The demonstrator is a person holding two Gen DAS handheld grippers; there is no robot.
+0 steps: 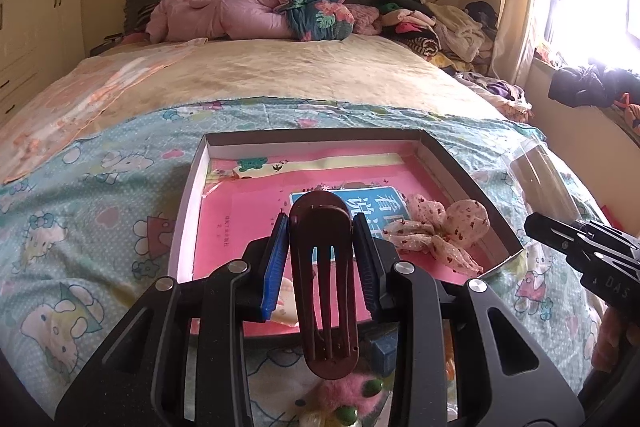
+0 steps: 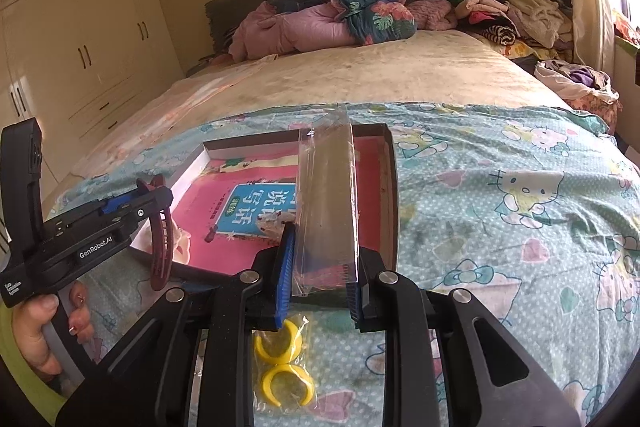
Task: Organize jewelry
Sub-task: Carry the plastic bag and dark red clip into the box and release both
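My left gripper point(image 1: 322, 259) is shut on a dark red hair clip point(image 1: 323, 279), held upright over the near edge of a shallow dark box point(image 1: 312, 135) lined with a pink book point(image 1: 236, 223). A floral fabric hair bow point(image 1: 440, 231) lies in the box at the right. My right gripper point(image 2: 322, 267) is shut on a clear plastic packet point(image 2: 326, 195), held over the box's right side point(image 2: 390, 187). The left gripper with the clip point(image 2: 162, 239) shows at the left of the right wrist view.
The box rests on a Hello Kitty sheet point(image 2: 500, 211) on a bed. Yellow rings in a bag point(image 2: 282, 367) lie below my right gripper. A pink fuzzy item point(image 1: 348, 395) lies below the left gripper. Bedding and clothes pile point(image 1: 280, 7) at the far end.
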